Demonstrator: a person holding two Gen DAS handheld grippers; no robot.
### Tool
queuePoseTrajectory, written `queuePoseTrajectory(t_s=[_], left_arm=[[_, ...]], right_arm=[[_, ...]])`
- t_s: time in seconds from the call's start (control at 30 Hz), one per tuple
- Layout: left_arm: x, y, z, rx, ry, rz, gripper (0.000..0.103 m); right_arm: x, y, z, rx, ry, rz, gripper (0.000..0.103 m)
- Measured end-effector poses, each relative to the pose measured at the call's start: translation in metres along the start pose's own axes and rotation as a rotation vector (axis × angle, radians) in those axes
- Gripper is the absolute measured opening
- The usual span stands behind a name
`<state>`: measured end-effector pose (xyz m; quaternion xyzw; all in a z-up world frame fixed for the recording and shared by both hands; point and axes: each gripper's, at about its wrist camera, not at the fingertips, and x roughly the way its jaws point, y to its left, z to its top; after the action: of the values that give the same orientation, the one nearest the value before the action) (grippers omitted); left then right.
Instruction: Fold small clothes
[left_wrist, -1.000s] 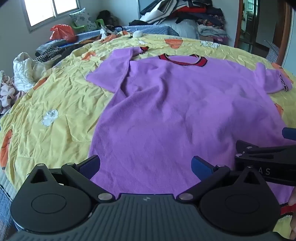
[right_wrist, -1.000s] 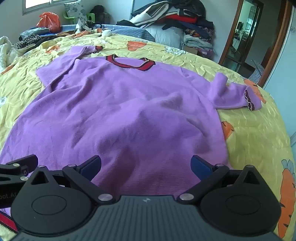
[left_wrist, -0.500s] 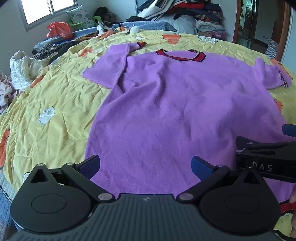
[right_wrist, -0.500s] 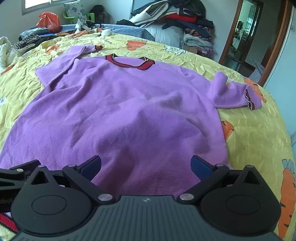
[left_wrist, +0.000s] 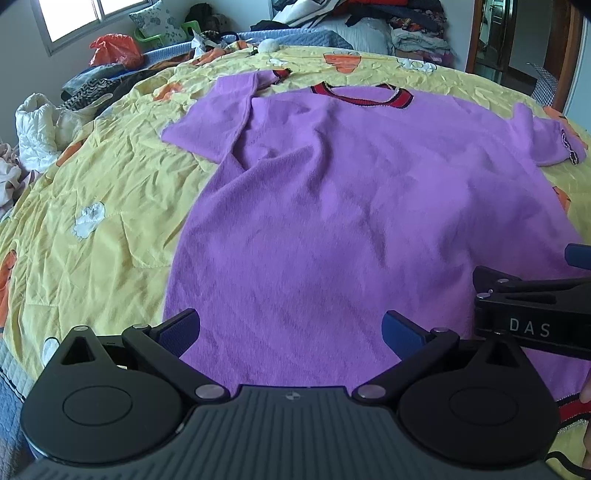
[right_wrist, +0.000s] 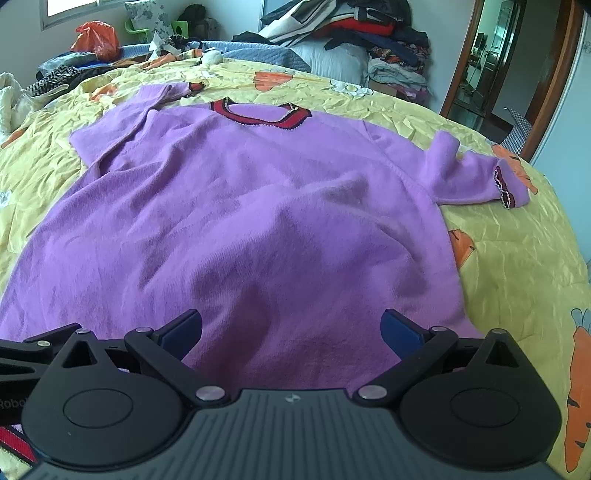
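on the far left, beside the bed, a heap of white and dark clothes (left_wrist: 48, 122) lies under the window, and an orange plastic bag (left_wrist: 116, 50) sits behind it. the yellow bedsheet (left_wrist: 103, 192) with carrot prints covers the bed in front of me.

my left gripper (left_wrist: 291, 326) is low over the near edge of the bed, pointing forward along the sheet. its two blue-tipped fingers (left_wrist: 179, 326) stand wide apart and nothing is between them; only the hem area of the purple sweater (left_wrist: 332, 206) shows in the gap.

the sweater lies flat, face up, in the middle of the sheet, with its red and black collar (left_wrist: 362, 94) on the far side from me. its left sleeve is folded back toward the collar, and its right sleeve (right_wrist: 476, 177) lies out to the side, a little bunched.

my right gripper (right_wrist: 291, 328) is just beside the left one, at about the same height and pointing the same way. it is also spread wide and holds nothing. behind the sweater, to the right, folded clothes (right_wrist: 369, 40) are stacked against the wall, and a wooden door frame (right_wrist: 546, 81) stands at the far right.
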<state>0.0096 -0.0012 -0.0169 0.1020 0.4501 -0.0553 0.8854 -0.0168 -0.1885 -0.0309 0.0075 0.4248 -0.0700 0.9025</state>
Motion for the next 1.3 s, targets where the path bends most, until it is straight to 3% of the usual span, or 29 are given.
queuePoseTrajectory(t_s=[0.37, 0.6, 0.67, 0.77, 0.83, 0.9, 0.97, 1.07, 1.23, 1.3], left_arm=[[0.002, 0.000, -0.001, -0.002, 0.008, -0.001, 0.103], [0.003, 0.000, -0.001, 0.003, 0.002, 0.002, 0.103], [0.003, 0.001, -0.001, 0.000, 0.004, 0.000, 0.103], [0.003, 0.002, -0.001, -0.006, 0.000, 0.007, 0.103], [0.005, 0.003, 0.001, -0.011, 0.008, 0.010, 0.103], [0.006, 0.004, 0.002, -0.006, 0.014, 0.007, 0.103], [0.008, 0.005, 0.004, -0.018, 0.036, 0.005, 0.103], [0.011, 0.005, 0.005, -0.021, 0.045, 0.019, 0.103], [0.008, 0.003, 0.006, 0.014, 0.008, 0.021, 0.103], [0.005, 0.003, 0.006, 0.022, -0.018, 0.020, 0.103]], right_arm=[[0.001, 0.004, -0.002, -0.006, -0.003, -0.006, 0.103], [-0.001, 0.012, -0.001, -0.060, -0.025, -0.081, 0.103], [-0.002, 0.007, 0.000, -0.026, -0.030, -0.051, 0.103], [-0.013, -0.013, 0.002, 0.093, -0.108, 0.088, 0.103], [-0.018, -0.019, 0.002, 0.082, -0.156, 0.159, 0.103], [-0.016, -0.014, 0.000, -0.007, -0.179, 0.116, 0.103], [-0.009, -0.008, -0.003, -0.079, -0.139, 0.047, 0.103], [-0.012, -0.011, -0.006, -0.085, -0.166, 0.058, 0.103], [-0.023, -0.015, -0.006, -0.076, -0.294, 0.046, 0.103], [-0.021, -0.017, -0.002, -0.071, -0.279, 0.034, 0.103]])
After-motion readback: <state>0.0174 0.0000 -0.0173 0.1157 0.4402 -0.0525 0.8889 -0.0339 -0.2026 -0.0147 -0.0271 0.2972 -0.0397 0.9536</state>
